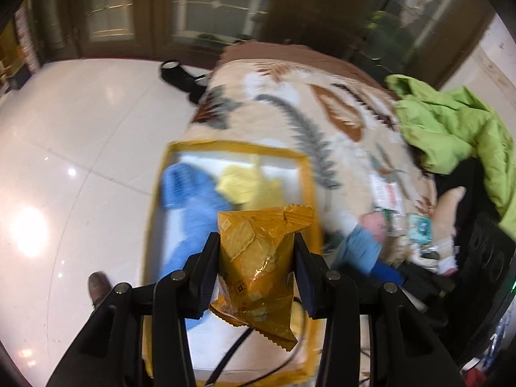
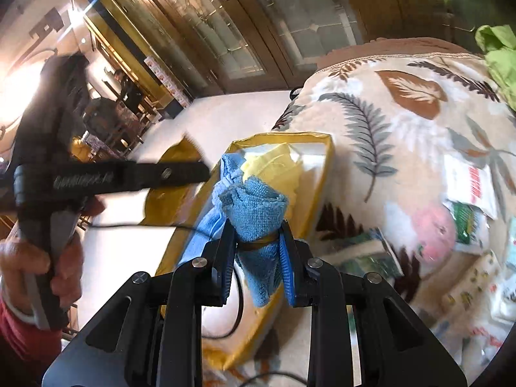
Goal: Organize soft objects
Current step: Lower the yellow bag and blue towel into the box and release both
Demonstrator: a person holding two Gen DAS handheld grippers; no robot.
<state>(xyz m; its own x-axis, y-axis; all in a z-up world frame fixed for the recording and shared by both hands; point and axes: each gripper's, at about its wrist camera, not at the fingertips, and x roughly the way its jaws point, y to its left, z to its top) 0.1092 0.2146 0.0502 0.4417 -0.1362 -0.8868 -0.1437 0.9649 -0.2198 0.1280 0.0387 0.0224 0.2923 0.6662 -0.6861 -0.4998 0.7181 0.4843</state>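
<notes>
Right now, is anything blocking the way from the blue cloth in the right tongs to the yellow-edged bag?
Nothing visible does. The right tongs hold the blue cloth over the yellow-edged bag, whose top looks open. Another blue cloth and a yellow cloth already lie inside.

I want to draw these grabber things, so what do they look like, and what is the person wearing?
Each gripper, left and right, is black plastic with two flat fingers on hinged arms joined by round silver pins. The right one's finger pads are ridged and blue. A thin black cable trails below. The hand gripping the left tool's handle shows a red sleeve.
</notes>
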